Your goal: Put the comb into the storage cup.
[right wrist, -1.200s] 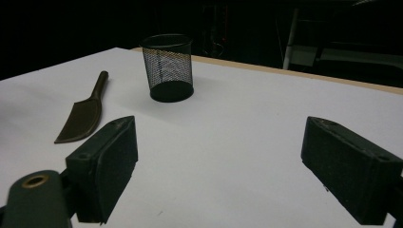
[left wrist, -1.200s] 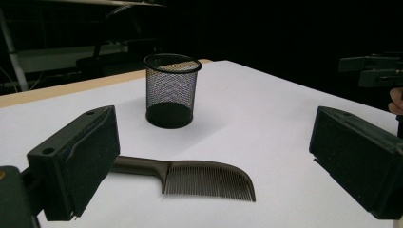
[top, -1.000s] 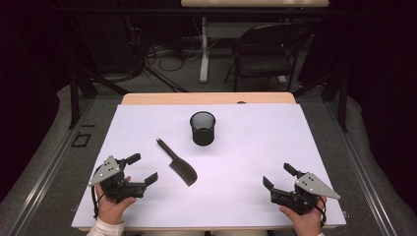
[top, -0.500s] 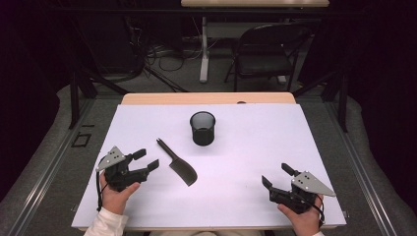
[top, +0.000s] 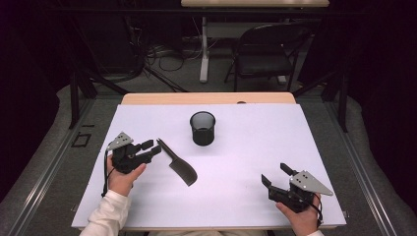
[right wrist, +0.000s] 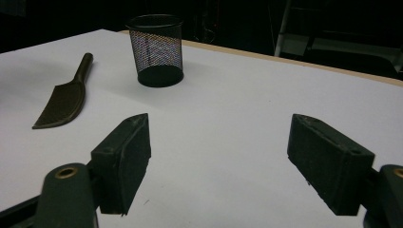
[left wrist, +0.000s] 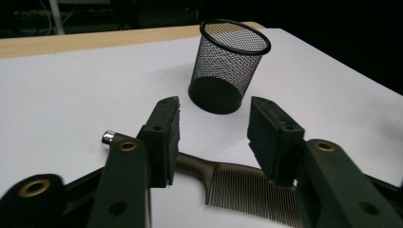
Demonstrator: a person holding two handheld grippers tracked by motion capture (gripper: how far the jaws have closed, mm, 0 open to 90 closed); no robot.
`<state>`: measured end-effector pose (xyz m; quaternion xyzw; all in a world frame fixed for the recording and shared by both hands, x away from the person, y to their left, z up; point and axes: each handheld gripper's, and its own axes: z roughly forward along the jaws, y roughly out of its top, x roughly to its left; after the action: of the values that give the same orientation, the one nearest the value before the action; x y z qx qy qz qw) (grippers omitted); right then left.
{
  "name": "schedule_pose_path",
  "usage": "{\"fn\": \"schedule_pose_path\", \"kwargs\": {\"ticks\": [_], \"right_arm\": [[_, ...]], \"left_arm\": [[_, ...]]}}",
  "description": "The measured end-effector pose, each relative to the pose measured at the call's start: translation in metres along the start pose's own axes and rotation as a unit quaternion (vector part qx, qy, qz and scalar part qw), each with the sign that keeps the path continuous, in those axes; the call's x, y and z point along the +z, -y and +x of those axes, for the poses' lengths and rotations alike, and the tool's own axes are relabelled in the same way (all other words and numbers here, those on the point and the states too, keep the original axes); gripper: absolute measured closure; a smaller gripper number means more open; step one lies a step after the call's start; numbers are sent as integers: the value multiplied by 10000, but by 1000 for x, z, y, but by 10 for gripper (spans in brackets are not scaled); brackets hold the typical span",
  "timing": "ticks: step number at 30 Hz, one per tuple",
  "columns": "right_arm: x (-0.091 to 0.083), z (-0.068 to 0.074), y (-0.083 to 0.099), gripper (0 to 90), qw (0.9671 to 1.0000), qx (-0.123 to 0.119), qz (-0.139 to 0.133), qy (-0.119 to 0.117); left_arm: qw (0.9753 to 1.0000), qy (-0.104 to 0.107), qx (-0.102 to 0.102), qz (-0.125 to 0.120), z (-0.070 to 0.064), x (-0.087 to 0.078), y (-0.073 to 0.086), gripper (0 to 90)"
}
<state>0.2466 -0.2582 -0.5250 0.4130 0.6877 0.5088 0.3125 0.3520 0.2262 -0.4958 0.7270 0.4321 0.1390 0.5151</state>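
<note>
A dark comb (top: 178, 162) with a thin handle lies flat on the white table (top: 246, 147), left of centre. A black mesh cup (top: 202, 128) stands upright behind it. My left gripper (top: 151, 147) is open at the comb's handle end; in the left gripper view its jaws straddle the handle of the comb (left wrist: 237, 185), with the mesh cup (left wrist: 228, 64) beyond. My right gripper (top: 276, 174) is open near the front right, holding nothing. In the right gripper view the comb (right wrist: 66, 97) and cup (right wrist: 156, 50) lie far off to the left.
A wooden strip (top: 206, 98) edges the table's far side. A black folding chair (top: 268, 54) and a table leg with cables (top: 204, 49) stand on the floor behind.
My left gripper has moved forward and right to the comb's handle end. The right gripper has barely shifted.
</note>
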Motion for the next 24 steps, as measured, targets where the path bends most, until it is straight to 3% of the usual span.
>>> {"fn": "schedule_pose_path", "kwargs": {"ticks": [6, 9, 19, 24], "right_arm": [[1, 0, 0, 225, 10000, -11, -19, 46], [2, -1, 0, 225, 10000, 0, -13, 55], [6, 1, 1, 225, 10000, -79, 12, 36], [6, 1, 1, 225, 10000, -71, -25, 53]], "left_arm": [[9990, -363, -14, 255, 9, 22, -8, 656], [9989, -346, -14, 301, 10, 27, -10, 705], [9945, -641, 126, 815, 14, 54, -15, 890], [9927, -716, 187, 957, 15, 64, -17, 900]]}}
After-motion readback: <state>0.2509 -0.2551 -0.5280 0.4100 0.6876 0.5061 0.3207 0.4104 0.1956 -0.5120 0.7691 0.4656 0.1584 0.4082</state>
